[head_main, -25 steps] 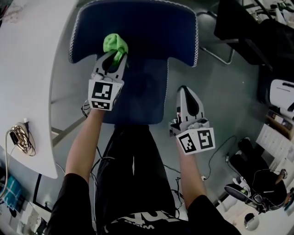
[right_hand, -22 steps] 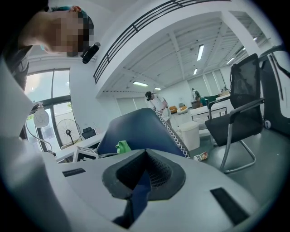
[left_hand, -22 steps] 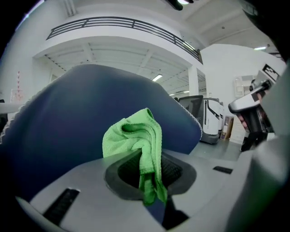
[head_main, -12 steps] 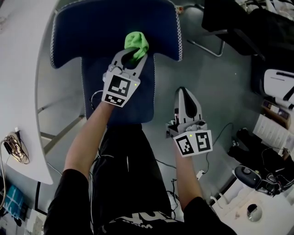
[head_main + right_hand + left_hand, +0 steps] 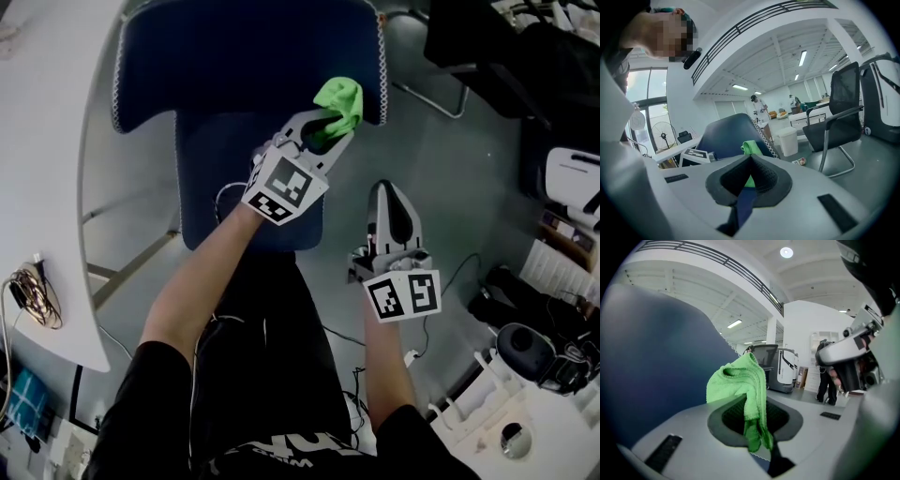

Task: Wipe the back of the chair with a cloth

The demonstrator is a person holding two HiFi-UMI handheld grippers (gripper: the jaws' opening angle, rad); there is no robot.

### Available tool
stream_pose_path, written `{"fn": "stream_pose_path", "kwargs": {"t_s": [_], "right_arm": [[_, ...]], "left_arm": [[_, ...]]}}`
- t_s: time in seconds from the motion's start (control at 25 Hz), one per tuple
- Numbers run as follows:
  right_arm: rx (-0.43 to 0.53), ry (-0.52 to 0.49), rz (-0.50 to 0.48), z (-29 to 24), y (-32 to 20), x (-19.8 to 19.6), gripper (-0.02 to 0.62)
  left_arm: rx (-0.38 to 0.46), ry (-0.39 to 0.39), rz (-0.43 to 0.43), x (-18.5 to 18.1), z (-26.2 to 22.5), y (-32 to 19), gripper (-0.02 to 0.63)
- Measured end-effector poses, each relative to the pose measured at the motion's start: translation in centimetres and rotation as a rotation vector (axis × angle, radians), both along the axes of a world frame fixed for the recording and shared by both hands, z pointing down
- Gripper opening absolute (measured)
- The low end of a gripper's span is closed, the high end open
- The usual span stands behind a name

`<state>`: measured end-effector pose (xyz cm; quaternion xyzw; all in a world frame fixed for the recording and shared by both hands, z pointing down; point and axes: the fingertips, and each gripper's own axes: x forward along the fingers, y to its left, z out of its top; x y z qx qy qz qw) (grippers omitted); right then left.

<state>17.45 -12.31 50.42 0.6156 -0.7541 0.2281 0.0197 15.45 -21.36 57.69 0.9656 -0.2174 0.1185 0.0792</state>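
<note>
A dark blue chair back (image 5: 244, 66) with white stitched edging fills the upper head view. My left gripper (image 5: 330, 124) is shut on a bright green cloth (image 5: 339, 101), pressed against the chair back near its right edge. In the left gripper view the green cloth (image 5: 740, 385) hangs bunched between the jaws against the blue chair back (image 5: 651, 362). My right gripper (image 5: 388, 199) hangs shut and holds nothing, to the right of the chair, off its surface. From the right gripper view the chair back (image 5: 733, 133) and the cloth (image 5: 751, 148) show ahead.
A white curved table (image 5: 47, 169) runs along the left with a coil of cable (image 5: 33, 298) on it. A black cantilever chair (image 5: 836, 117) stands to the right. Bags and equipment (image 5: 562, 187) crowd the right side. Cables (image 5: 441, 309) trail on the grey floor.
My left gripper has carried the green cloth rightward across the chair back, from its left-centre to near its right edge. The right gripper has stayed in about the same place.
</note>
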Motion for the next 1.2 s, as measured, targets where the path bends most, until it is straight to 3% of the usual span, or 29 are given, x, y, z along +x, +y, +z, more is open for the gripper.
{"fn": "stream_pose_path", "kwargs": {"t_s": [0.16, 0.36, 0.76, 1.2], "right_arm": [[0.0, -0.002, -0.017, 0.1, -0.2, -0.6, -0.005], [0.004, -0.003, -0.05, 0.0, -0.9, -2.1, -0.005], [0.012, -0.012, -0.118, 0.1, -2.3, -4.9, -0.005], [0.001, -0.009, -0.156, 0.8, -2.3, -6.2, -0.005]], "left_arm": [[0.001, -0.003, -0.018, -2.1, 0.0, 0.8, 0.069], [-0.002, -0.049, -0.125, -8.2, 0.9, 0.4, 0.069], [-0.023, -0.146, -0.427, -22.5, 3.1, -0.4, 0.071], [-0.077, -0.222, -0.74, -32.5, 7.5, 1.3, 0.071]]}}
